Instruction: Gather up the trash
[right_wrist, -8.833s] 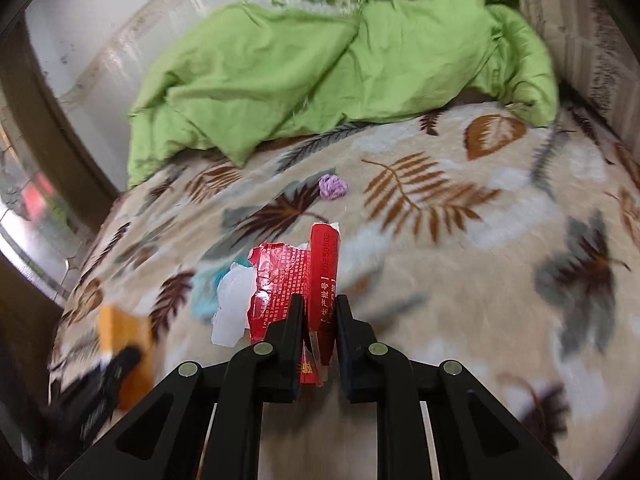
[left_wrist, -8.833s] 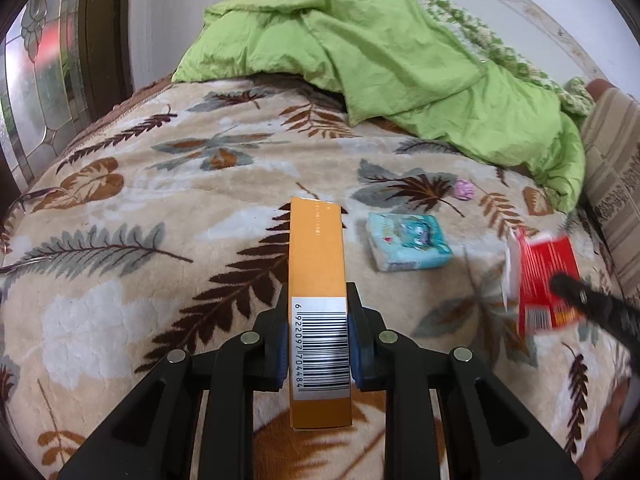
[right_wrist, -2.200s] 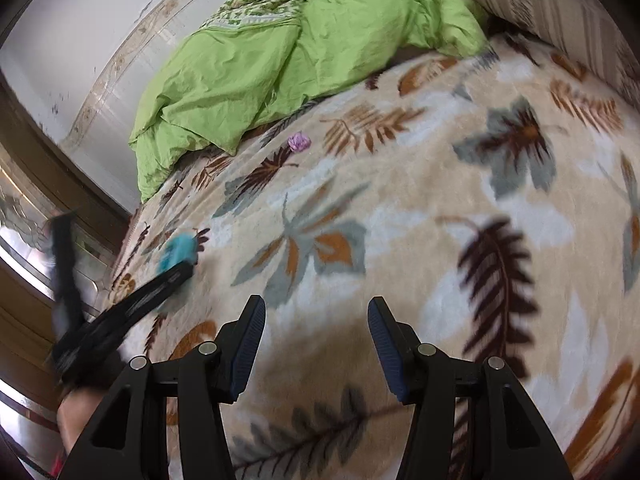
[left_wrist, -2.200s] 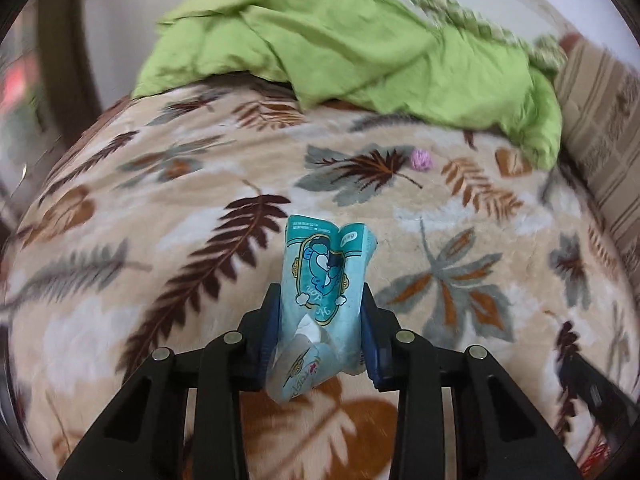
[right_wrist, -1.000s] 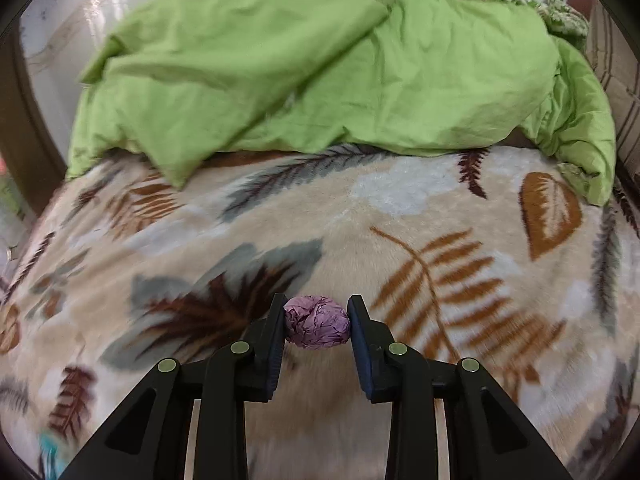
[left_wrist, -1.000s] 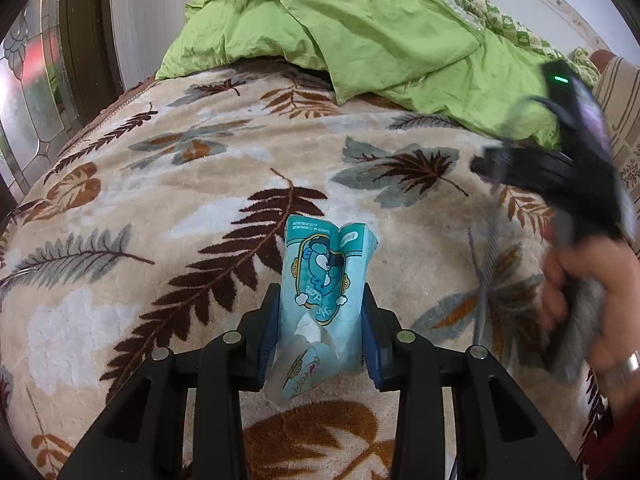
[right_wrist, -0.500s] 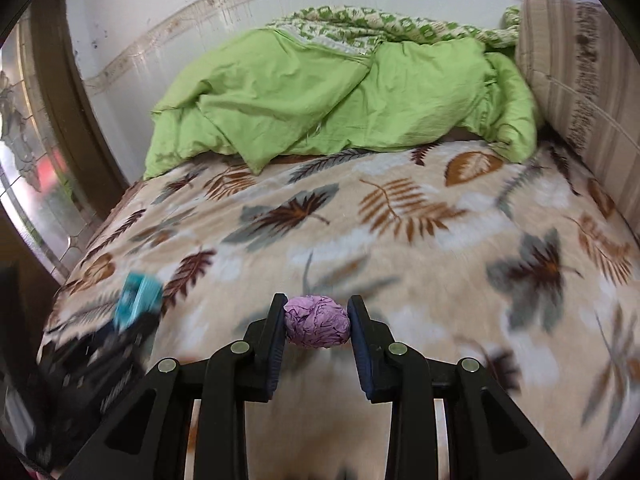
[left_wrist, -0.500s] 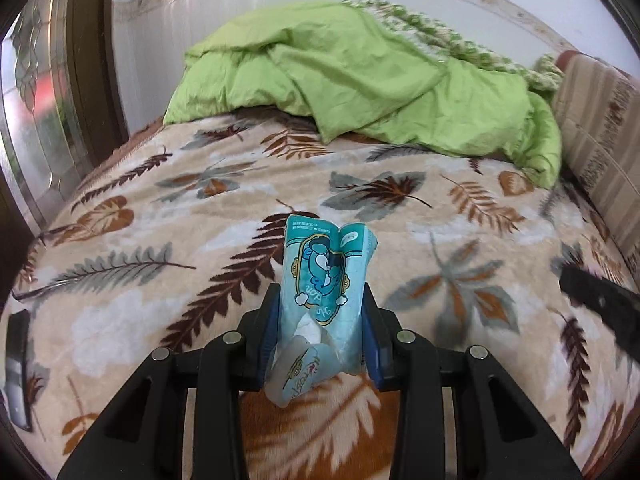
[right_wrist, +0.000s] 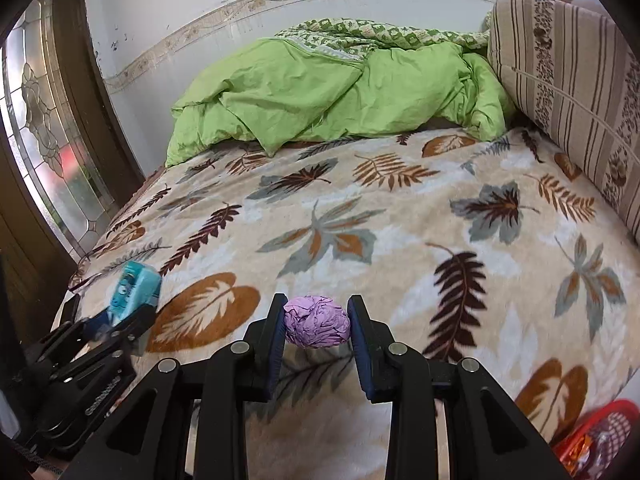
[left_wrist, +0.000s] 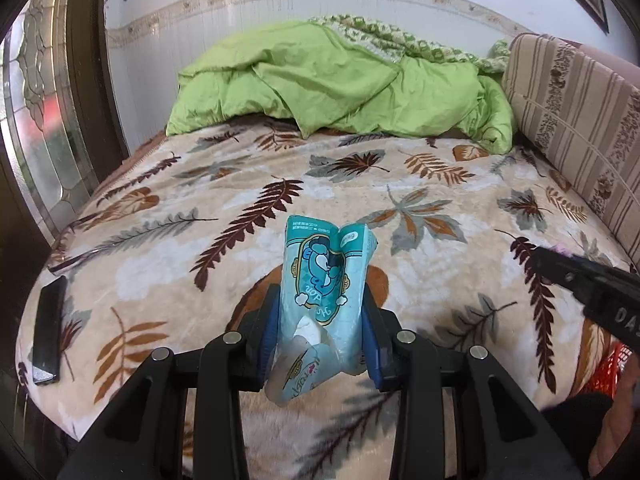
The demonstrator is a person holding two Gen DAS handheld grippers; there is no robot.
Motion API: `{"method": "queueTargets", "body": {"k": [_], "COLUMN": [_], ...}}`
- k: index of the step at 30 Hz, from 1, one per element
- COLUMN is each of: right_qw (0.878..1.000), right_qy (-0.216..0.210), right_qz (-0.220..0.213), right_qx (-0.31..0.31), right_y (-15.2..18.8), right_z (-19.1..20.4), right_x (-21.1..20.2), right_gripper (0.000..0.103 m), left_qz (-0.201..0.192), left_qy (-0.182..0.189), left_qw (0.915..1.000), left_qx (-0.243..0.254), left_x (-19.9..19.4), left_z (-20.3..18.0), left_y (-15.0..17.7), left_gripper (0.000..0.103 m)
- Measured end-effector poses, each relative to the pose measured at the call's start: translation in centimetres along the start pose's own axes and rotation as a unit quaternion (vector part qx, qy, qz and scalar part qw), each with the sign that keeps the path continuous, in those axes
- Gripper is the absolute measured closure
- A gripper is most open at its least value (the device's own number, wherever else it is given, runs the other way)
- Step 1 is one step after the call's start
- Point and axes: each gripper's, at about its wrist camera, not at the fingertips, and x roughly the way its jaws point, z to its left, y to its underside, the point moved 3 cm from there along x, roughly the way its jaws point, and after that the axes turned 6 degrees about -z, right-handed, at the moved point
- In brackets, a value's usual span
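Over the leaf-print blanket (right_wrist: 400, 216) – left gripper (left_wrist: 320, 332) pinching a teal packet (left_wrist: 326, 280), right gripper (right_wrist: 316, 330) a purple wad (right_wrist: 316, 322).

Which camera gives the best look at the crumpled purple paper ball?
The right wrist view: the crumpled purple paper ball sits centred and sharp, clamped in the right gripper. The left wrist view shows only a faint purple sliver at that gripper's tip.

Right tongs (right_wrist: 316, 330) clamping purple wad (right_wrist: 316, 327) (crumpled), leaf blanket (right_wrist: 400, 220)

Only "DA" in pale letters readable on the black right gripper (left_wrist: 582, 286); small print on the teal tissue pack (left_wrist: 326, 280) too blurred to read.
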Motion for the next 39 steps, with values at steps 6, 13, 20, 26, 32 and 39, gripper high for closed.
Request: {"method": "queueTargets", "body": {"k": [6,13,20,26,32,39], "right_qw": [1.000,1.000,1.000,1.000,1.000,1.000], "right_qy": [-0.003,-0.007,-0.013,-0.015,-0.016,-0.015], "right_qz": [-0.005,-0.002,-0.002,-0.001,0.000,-0.002], "right_qx": [0.000,0.024,0.015,0.021,0.018,0.019], "right_y": [0.9,1.1,1.2,1.2,1.2,1.2], "right_z": [0.2,-0.7,-0.1,-0.2,-0.2,-0.2], "right_x": [-0.8,-0.7,-0.4,-0.4,-0.3,-0.3], "right_gripper": [0.071,0.071,0.071,0.071,0.071,0.071], "left_qz": [-0.006,-0.004,0.001,0.001,0.002,0.001], "left_qy": [-0.003,-0.005,-0.004,-0.002,-0.003,-0.001], "left_qw": [0.9999,0.9998,0.9999,0.9999,0.9999,0.9999], "left_qx": [0.013,0.016,0.013,0.014,0.013,0.016], "left_x": [-0.4,0.0,0.6,0.8,0.9,0.9], "left_z": [-0.6,-0.7,-0.3,-0.4,-0.5,-0.7], "left_y": [0.3,0.3,0.4,0.5,0.5,0.6], "left_gripper": [0.068,0.068,0.068,0.068,0.068,0.068]}}
